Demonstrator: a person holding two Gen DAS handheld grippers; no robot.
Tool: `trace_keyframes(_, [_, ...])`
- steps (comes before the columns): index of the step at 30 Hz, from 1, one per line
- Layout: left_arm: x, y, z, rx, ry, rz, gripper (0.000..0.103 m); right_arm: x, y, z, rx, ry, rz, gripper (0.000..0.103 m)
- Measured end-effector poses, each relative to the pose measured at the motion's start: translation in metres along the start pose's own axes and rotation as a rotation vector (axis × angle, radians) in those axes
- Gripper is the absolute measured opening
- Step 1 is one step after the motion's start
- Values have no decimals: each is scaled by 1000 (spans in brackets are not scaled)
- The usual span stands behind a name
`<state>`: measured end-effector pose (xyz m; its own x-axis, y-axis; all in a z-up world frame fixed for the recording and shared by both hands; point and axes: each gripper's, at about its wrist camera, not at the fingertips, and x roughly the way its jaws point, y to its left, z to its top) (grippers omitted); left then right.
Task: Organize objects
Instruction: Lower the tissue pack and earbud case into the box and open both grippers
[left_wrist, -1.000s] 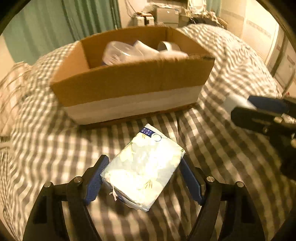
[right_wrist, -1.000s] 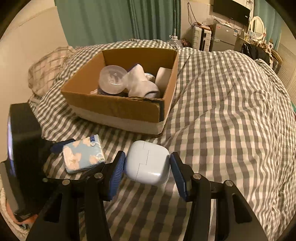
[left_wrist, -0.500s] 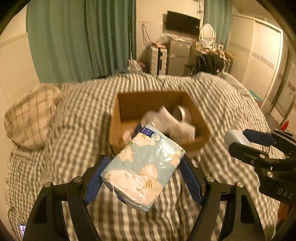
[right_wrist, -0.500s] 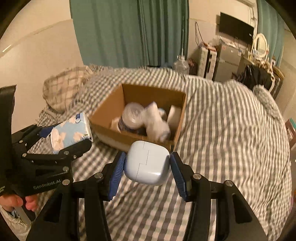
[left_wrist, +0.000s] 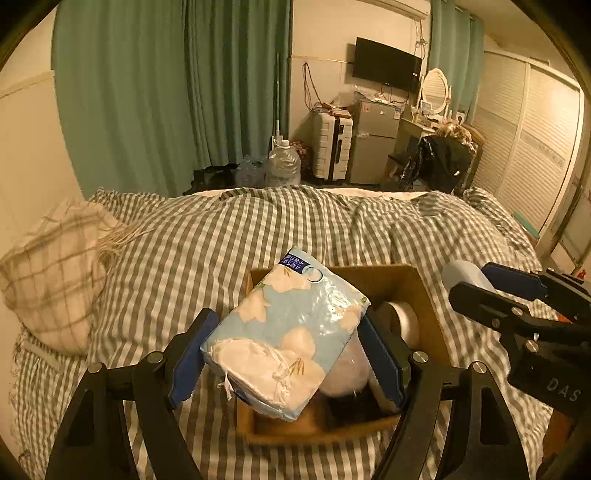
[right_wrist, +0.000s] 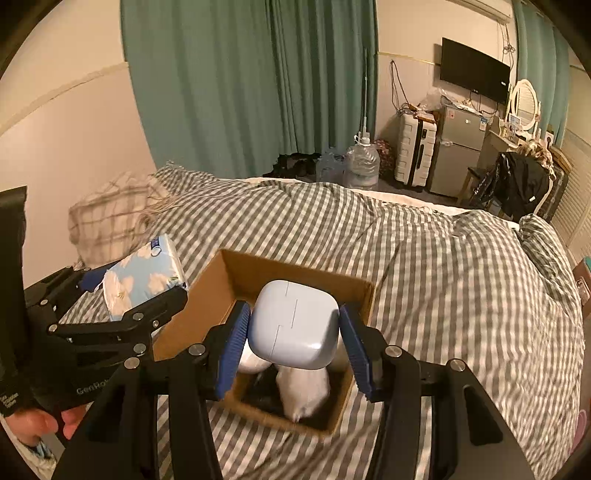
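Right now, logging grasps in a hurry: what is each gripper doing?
Left gripper: shut on the tissue pack.
Right gripper: shut on the white case.

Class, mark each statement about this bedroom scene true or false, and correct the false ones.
1. The left gripper holds a tissue pack. True.
2. The right gripper is empty. False: it is shut on a pale blue case.
3. The cardboard box sits on a checked duvet. True.
4. The box is empty. False: white items already lie inside.
5. The curtains are red. False: they are green.
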<state>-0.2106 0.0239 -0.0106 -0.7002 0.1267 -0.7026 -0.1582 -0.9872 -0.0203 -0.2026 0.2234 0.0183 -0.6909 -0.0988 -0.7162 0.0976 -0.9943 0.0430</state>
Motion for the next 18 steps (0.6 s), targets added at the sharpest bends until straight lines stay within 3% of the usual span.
trace_keyframes(7, [65, -1, -17, 27, 70, -4, 79, 65, -21, -7, 66, 63, 29, 50])
trace_keyframes(14, [72, 1, -23, 14, 68, -34, 84, 79, -34, -17, 117, 50, 89, 52])
trace_keyframes(16, [69, 4, -22, 9, 56, -31, 91, 68, -36, -15, 129, 6, 87, 85])
trace_keyframes(17, [67, 4, -21, 5, 53, -23, 103, 59, -38, -13, 139, -32, 77, 89])
trace_keyframes(18, [63, 5, -21, 0, 46, -10, 103, 47, -40, -12, 141, -60, 68, 90])
